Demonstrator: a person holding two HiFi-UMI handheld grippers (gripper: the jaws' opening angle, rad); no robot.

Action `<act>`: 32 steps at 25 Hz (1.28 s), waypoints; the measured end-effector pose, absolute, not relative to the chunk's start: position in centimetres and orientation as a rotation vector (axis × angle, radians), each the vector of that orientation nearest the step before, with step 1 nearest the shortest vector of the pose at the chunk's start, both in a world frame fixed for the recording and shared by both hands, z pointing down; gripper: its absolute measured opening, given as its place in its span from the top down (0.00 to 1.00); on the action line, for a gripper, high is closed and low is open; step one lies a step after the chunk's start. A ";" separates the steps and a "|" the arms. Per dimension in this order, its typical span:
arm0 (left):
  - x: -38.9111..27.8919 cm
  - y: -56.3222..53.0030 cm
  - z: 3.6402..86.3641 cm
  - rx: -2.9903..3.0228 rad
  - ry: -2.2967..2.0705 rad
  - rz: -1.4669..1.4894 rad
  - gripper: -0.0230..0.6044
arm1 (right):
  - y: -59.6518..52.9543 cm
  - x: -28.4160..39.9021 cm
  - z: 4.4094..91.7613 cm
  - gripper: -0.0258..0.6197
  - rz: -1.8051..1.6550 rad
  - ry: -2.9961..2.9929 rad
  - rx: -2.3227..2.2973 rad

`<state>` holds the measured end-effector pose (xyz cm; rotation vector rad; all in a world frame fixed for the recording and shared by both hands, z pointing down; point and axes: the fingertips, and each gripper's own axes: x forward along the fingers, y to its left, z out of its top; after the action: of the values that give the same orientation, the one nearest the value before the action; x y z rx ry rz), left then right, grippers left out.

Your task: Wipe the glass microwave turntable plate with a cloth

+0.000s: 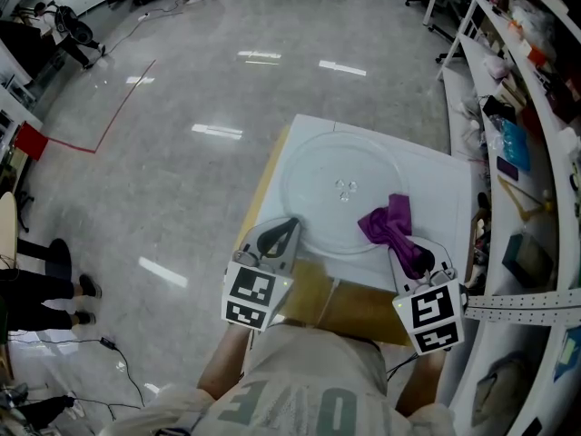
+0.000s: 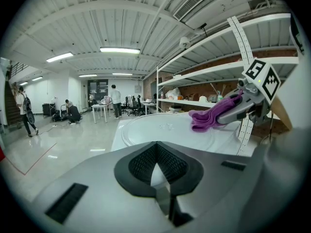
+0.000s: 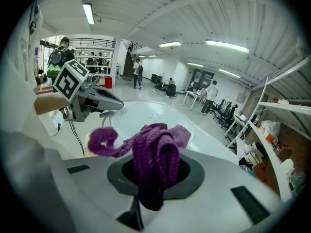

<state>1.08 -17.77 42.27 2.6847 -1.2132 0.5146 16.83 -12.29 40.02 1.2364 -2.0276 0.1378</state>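
The round clear glass turntable plate lies flat on a white tabletop. My right gripper is shut on a purple knitted cloth, which hangs over the plate's near right rim. In the right gripper view the cloth bunches out of the jaws, with the plate beyond it. My left gripper is shut with nothing in it, its tip at the plate's near left rim. In the left gripper view its tips meet, and the plate and cloth lie ahead.
Metal shelves crowded with several items run close along the right side. A brown cardboard sheet sticks out under the tabletop's near edge. Shiny grey floor lies to the left, where a person's legs stand.
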 end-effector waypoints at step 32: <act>6.8 -20.7 27.6 2.939 -1.266 -0.086 0.96 | -14.5 17.5 30.0 0.87 0.063 -2.497 1.934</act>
<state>6.77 -20.68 27.58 2.9388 -1.2658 -0.0857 17.55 -14.51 30.03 1.9337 -2.4967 0.0628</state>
